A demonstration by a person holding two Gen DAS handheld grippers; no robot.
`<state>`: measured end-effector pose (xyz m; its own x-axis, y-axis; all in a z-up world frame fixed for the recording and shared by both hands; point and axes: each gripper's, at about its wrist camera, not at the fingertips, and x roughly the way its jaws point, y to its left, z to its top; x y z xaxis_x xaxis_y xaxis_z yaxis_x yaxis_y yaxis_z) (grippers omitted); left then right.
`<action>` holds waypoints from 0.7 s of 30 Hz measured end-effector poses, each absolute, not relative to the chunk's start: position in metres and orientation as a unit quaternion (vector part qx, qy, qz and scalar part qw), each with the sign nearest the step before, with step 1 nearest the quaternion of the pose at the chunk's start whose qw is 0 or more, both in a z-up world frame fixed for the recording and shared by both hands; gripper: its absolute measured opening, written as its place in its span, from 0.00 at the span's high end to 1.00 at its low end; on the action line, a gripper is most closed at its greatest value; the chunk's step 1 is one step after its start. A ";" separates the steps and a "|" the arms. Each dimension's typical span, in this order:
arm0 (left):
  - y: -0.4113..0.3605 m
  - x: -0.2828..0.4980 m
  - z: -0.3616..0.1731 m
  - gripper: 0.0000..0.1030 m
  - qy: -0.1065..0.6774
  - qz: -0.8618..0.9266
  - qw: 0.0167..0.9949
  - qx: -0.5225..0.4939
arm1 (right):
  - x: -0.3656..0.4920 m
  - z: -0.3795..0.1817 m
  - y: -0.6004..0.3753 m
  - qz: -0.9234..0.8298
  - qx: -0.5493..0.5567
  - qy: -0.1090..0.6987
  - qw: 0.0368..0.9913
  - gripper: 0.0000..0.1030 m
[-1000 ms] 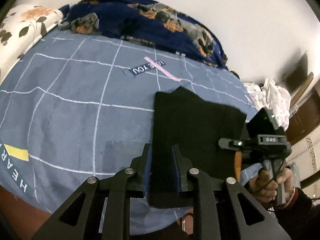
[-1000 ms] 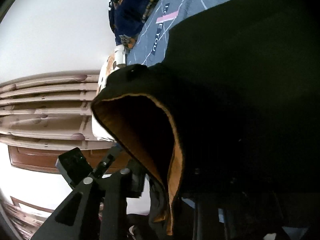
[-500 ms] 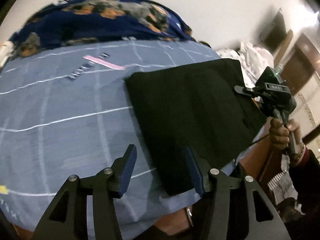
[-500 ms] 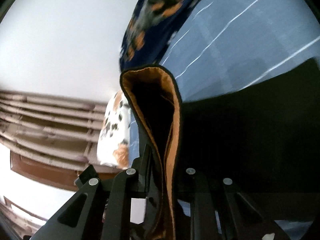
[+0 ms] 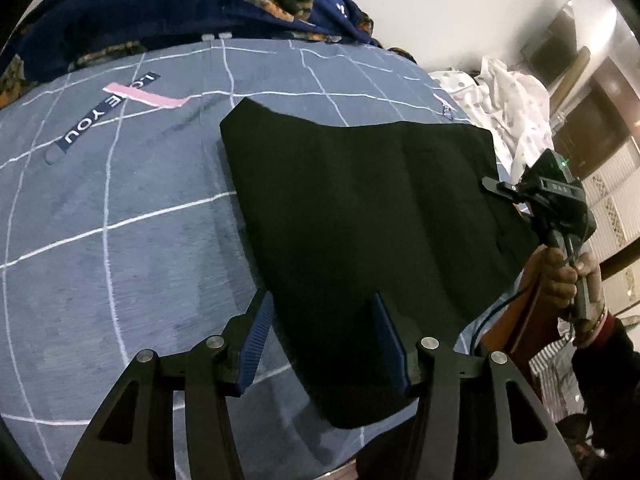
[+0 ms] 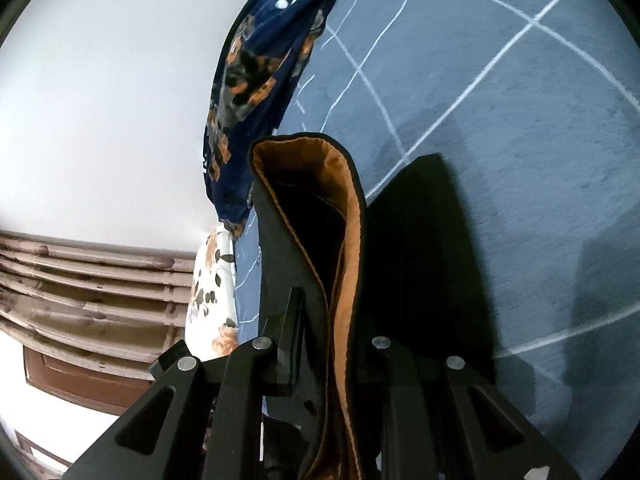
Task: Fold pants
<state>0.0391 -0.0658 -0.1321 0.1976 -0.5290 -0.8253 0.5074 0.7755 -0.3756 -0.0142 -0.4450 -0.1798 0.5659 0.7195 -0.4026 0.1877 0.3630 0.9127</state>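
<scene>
The black pants [image 5: 360, 232] lie folded flat on the bed [image 5: 120, 240], over a grey-blue sheet with a white grid, their near end reaching the bed's front edge. In the left wrist view the left gripper [image 5: 324, 340] hangs over that near end with its 2 blue-padded fingers [image 5: 256, 336] spread; its jaws have just been opening, and the cloth lies below and between them with no pad pressing on it. At the far right edge of the pants the right gripper [image 5: 490, 184] is seen from outside, held by a hand [image 5: 568, 276] in a dark sleeve, its tip at the cloth's edge. The right wrist view shows that gripper [image 6: 332, 344] pinching a doubled edge of the pants [image 6: 420, 260], which stands up between the nearly closed fingers and shows a tan-orange lining [image 6: 348, 240]. A navy blanket [image 5: 180, 4] with an orange and grey print is bunched at the head of the bed, a floral pillow [image 6: 212, 292] lies beside it, and a heap of white spotted fabric [image 5: 508, 108] sits beyond the bed's right side.
</scene>
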 end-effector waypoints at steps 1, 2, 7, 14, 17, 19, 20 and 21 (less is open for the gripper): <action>-0.067 0.040 -0.134 0.49 0.538 -0.335 0.773 -0.010 | -0.014 -0.182 -0.448 0.189 0.533 0.426 0.707 0.84; -0.068 0.040 -0.135 0.49 0.539 -0.334 0.773 -0.009 | -0.015 -0.185 -0.450 0.189 0.532 0.426 0.707 0.84; -0.073 0.045 -0.144 0.49 0.544 -0.331 0.771 -0.005 | -0.026 -0.196 -0.467 0.159 0.540 0.421 0.711 0.75; -0.074 0.047 -0.151 0.47 0.547 -0.331 0.769 -0.013 | -0.080 -0.167 -0.503 0.137 0.561 0.350 0.738 0.74; -0.073 0.047 -0.152 0.47 0.546 -0.330 0.770 -0.017 | -0.101 -0.154 -0.488 0.153 0.529 0.366 0.750 0.74; -0.074 0.047 -0.153 0.47 0.547 -0.330 0.769 -0.020 | -0.107 -0.151 -0.478 0.155 0.515 0.378 0.753 0.74; -0.074 0.047 -0.154 0.47 0.548 -0.330 0.768 -0.021 | -0.110 -0.149 -0.472 0.146 0.499 0.387 0.761 0.74; -0.074 0.047 -0.154 0.47 0.549 -0.329 0.768 -0.022 | -0.111 -0.147 -0.466 0.140 0.481 0.396 0.770 0.74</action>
<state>0.0474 -0.0742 -0.1539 0.1805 -0.5291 -0.8291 0.4807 0.7829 -0.3949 -0.1111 -0.4664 -0.1467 0.6474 0.5957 -0.4754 0.1661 0.4985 0.8508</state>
